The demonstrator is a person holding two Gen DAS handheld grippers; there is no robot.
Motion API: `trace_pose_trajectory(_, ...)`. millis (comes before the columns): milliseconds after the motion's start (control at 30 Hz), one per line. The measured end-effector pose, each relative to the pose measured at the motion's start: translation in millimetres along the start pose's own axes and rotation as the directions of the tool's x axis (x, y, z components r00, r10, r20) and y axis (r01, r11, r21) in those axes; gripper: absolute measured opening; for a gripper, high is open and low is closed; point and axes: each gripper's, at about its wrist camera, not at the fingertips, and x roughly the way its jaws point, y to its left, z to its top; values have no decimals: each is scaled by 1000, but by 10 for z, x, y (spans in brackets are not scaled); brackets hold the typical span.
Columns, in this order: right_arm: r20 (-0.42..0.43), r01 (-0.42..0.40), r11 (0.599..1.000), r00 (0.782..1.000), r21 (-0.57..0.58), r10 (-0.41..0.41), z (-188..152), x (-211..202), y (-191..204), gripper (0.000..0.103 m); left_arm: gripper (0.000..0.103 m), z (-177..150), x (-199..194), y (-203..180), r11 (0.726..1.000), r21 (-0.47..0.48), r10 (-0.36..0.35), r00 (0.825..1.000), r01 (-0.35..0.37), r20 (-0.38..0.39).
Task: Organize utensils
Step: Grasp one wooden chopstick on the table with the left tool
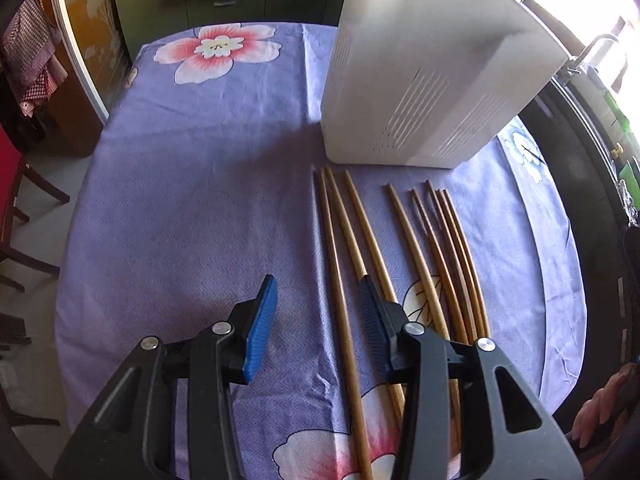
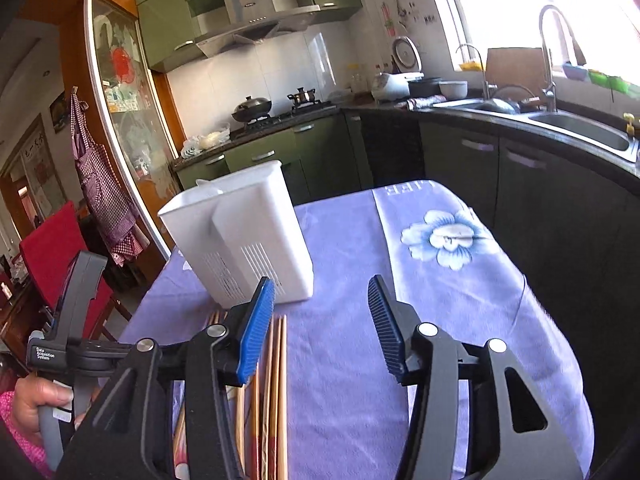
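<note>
Several wooden chopsticks (image 1: 400, 248) lie side by side on the purple flowered tablecloth (image 1: 192, 208), tips pointing at a white slotted utensil holder (image 1: 424, 80) that stands upright behind them. My left gripper (image 1: 318, 300) is open and empty, low over the near ends of the leftmost chopsticks. In the right wrist view the holder (image 2: 244, 240) stands ahead to the left and the chopsticks (image 2: 276, 380) lie under the left finger. My right gripper (image 2: 322, 304) is open and empty above the cloth (image 2: 460, 320).
A red chair (image 2: 52, 256) stands left of the table. Green kitchen cabinets (image 2: 320, 152), a stove with a wok (image 2: 252, 106) and a sink (image 2: 580, 128) lie beyond the table's far and right edges. The left hand-held gripper (image 2: 76, 320) shows at lower left.
</note>
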Motion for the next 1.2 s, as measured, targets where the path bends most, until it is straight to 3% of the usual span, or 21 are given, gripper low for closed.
trace_pose_trajectory(167, -30, 8, 998, 1000, 57, -6, -169, -88, -255, 49, 40, 24, 55, -43, 999, -2, 46, 999, -46, -4)
trace_pose_trajectory(367, -14, 17, 994, 1000, 111, -16, -212, -247, -494, 49, 30, 121, 137, -122, 994, 19, 108, 994, -108, -10)
trace_pose_trajectory(667, -32, 23, 983, 999, 185, -18, -270, -271, -762, 49, 27, 139, 169, -301, 987, 59, 149, 989, -149, -9)
trace_pose_trajectory(767, -37, 21, 980, 999, 197, -14, -262, -245, -793, 49, 22, 153, 175, -344, 986, 70, 151, 989, -149, -13)
trace_pose_trajectory(833, -40, 23, 979, 999, 202, -16, -267, -243, -820, 49, 8, 157, 176, -372, 987, 83, 142, 990, -140, -17)
trace_pose_trajectory(867, -40, 23, 978, 999, 207, -15, -267, -242, -832, 49, 7, 157, 177, -396, 986, 96, 137, 990, -135, -22)
trace_pose_trajectory(1033, -50, 12, 973, 999, 231, 0, -265, -231, -859, 51, 7, 158, 178, -441, 984, 115, 140, 990, -136, -25)
trace_pose_trajectory(1200, -93, -12, 985, 995, 170, 29, -219, -166, -696, 53, 6, 120, 156, -398, 988, 126, 97, 994, -91, -44)
